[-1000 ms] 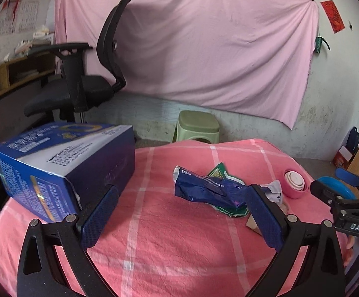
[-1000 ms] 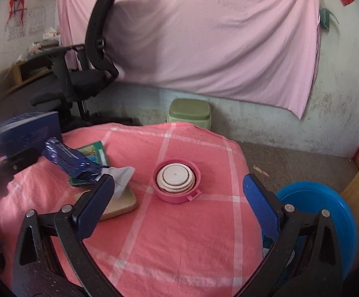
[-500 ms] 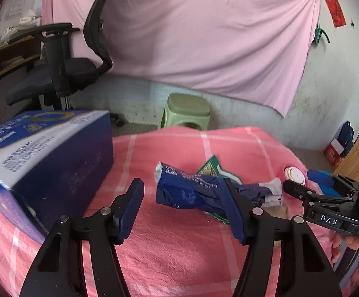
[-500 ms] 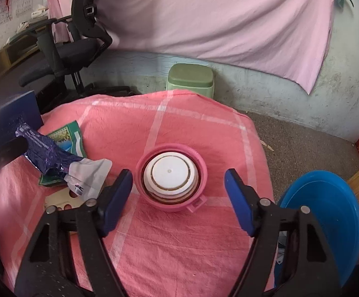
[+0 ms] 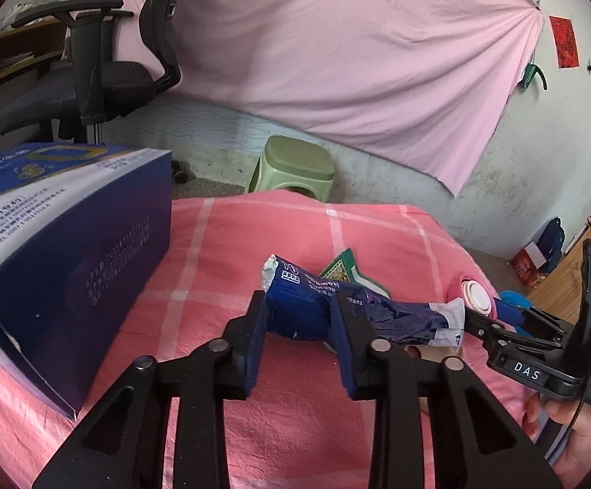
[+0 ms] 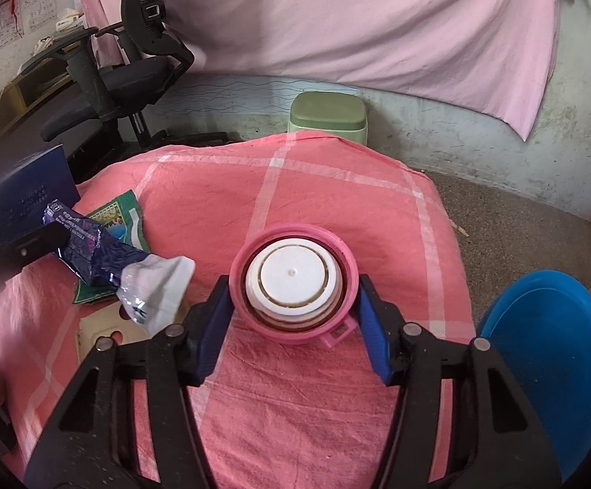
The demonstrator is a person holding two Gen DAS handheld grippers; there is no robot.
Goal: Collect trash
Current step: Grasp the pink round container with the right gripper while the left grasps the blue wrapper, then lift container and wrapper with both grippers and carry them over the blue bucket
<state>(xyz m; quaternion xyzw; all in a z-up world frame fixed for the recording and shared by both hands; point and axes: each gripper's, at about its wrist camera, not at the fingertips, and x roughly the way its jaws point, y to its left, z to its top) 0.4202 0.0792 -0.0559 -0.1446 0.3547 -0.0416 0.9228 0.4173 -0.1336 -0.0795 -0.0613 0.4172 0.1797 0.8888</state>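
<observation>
Left gripper (image 5: 297, 318) clamps the blue wrapper (image 5: 328, 313) at frame centre on the pink tablecloth (image 5: 230, 252); right gripper (image 6: 291, 305) pinches the pink lid (image 6: 293, 281) mid-frame, blue bin (image 6: 548, 350) lower right

The blue box (image 5: 63, 252) runs off-frame; its label seems unreadable.

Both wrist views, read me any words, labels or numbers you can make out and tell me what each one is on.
"DAS": white letters on the right gripper, seen from the left wrist view.
Blue box: rows of white print, too small and blurred to read.
Blue wrapper between the left gripper fingers: white print and a round mark, unreadable.
Green packet: picture, no readable words.
Wall sheets: too blurred.
Pink lid: no text.
</observation>
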